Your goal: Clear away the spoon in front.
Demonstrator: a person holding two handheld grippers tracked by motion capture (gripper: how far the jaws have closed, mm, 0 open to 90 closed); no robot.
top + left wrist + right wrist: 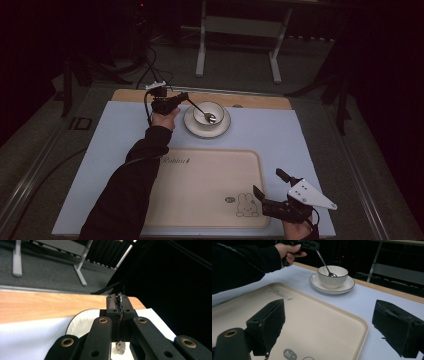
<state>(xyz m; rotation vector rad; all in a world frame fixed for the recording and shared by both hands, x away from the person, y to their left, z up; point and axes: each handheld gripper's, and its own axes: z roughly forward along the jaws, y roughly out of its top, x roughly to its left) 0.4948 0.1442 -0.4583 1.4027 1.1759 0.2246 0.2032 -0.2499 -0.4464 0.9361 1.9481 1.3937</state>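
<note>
**Spoon pinched over the bowl, right claw idle by the tray**

Landmark: the tray (pixel 210 185), which lies on the near half of the desk (pixel 300 140).

Nearest, at the tray's near right corner, the right claw (pixel 267 184) hovers with its jaws spread wide and nothing between them. In the right gripper view those jaws frame the tray's bare surface and its rim. A rabbit drawing (pixel 247 204) marks the tray just left of that claw.

Beyond the tray's far edge, about centre, a bowl (pixel 209 113) sits on a saucer (pixel 192 124). The left claw (pixel 183 97) is just left of the bowl and above it, pressed together on the handle of a spoon (pixel 202 112). The spoon's long axis slants down from the claw, rightward and a little nearer, with its scoop end resting inside the bowl. In the left gripper view the handle runs as a thin edge-on strip between the closed jaws.

So the left hand (pixel 165 119) is the one on the spoon; the right claw is well apart from it, across the whole tray. Any lift or carry, I judge, turns on that slant: the scoop has to clear the bowl's rim before it can travel toward the tray.

Hard to tell: whether the bowl holds anything, and how far along the handle the grip sits. The surroundings beyond the desk are too dark to read.
</note>
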